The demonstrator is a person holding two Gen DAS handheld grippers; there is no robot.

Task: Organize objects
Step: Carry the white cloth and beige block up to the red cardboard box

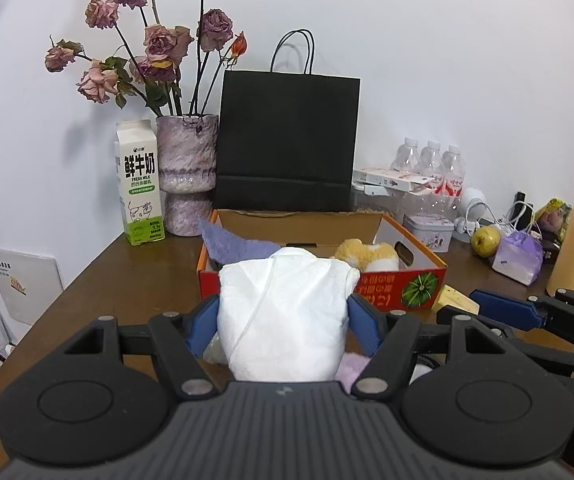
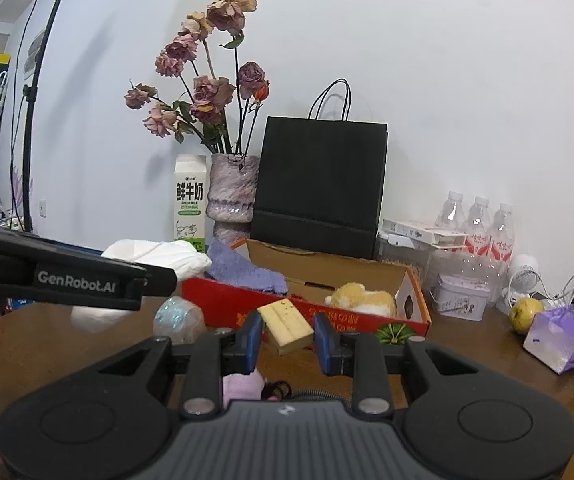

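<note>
My left gripper (image 1: 283,320) is shut on a soft white tissue pack (image 1: 283,312), held above the brown table in front of the red cardboard box (image 1: 383,286). In the right wrist view the same white tissue pack (image 2: 159,254) sticks out past the left gripper's black body. My right gripper (image 2: 287,338) is shut on a pale yellow block (image 2: 289,322), lifted just before the red cardboard box (image 2: 227,306). Inside the box lie a purple cloth (image 2: 247,270) and a yellow and white plush toy (image 2: 361,298). The yellow block (image 1: 453,298) also shows at the right gripper's tip in the left wrist view.
A milk carton (image 1: 139,184), a vase of dried roses (image 1: 187,176) and a black paper bag (image 1: 287,140) stand at the back wall. Water bottles (image 2: 479,224), a small tin (image 2: 461,296), a green fruit (image 2: 525,314) and a purple pouch (image 2: 561,338) crowd the right. A glittery ball (image 2: 177,318) lies left of the box.
</note>
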